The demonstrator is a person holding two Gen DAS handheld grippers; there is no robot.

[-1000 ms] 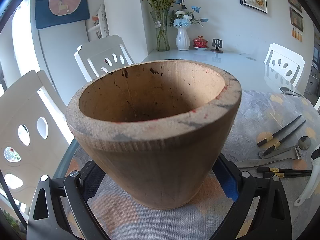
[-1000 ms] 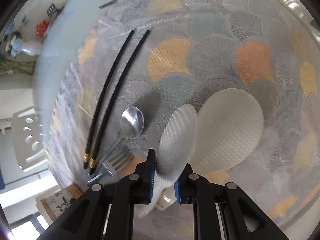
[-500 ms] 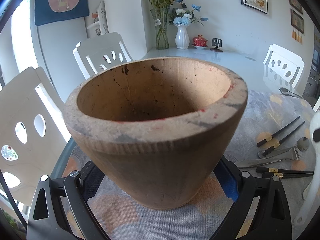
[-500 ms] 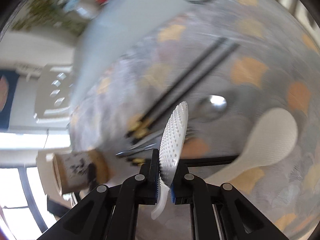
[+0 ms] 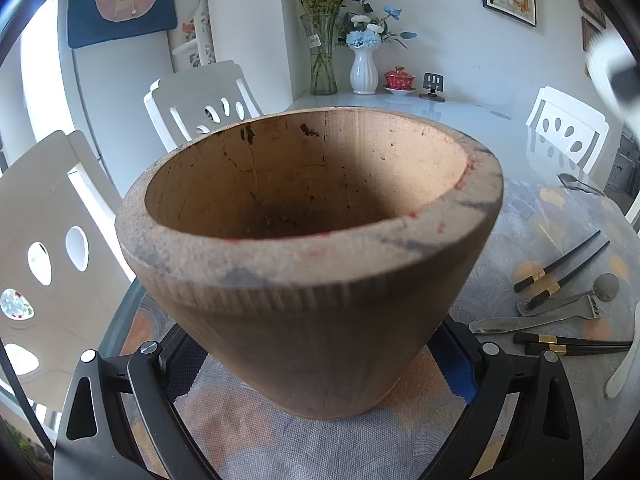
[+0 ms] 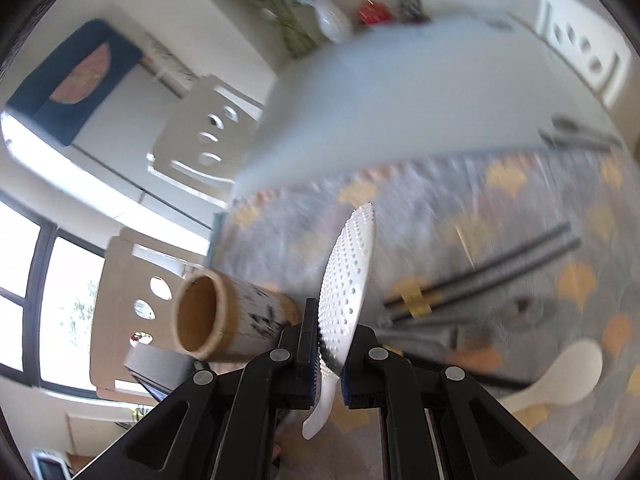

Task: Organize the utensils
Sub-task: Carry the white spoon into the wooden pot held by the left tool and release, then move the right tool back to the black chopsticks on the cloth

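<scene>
Left wrist view: the left claw point(image 5: 316, 364) is clamped on the base of a wooden utensil holder point(image 5: 308, 264), its blue-padded fingers point(image 5: 460, 372) pressed to both sides. The holder stands upright on the patterned cloth of the tabletop point(image 5: 532, 216), its mouth open and nothing visible inside. To the right on the cloth lie two pairs of black chopsticks point(image 5: 560, 264) with gold bands, a metal spoon point(image 5: 604, 286), a fork point(image 5: 560, 306) and a knife point(image 5: 516, 324) whose stamped writing is too small to read. Beyond stand white chairs point(image 5: 200, 100), and on a white table a glass vase point(image 5: 320, 56) bearing a small illegible label.

Right wrist view: the right claw point(image 6: 330, 354) is closed on the neck of a white dimpled rice paddle point(image 6: 348, 280), held edge-on above the cloth. A second white paddle point(image 6: 560, 376) lies at lower right. The holder point(image 6: 224, 316) appears to the left with dark markings on its side, blurred beyond reading.
</scene>
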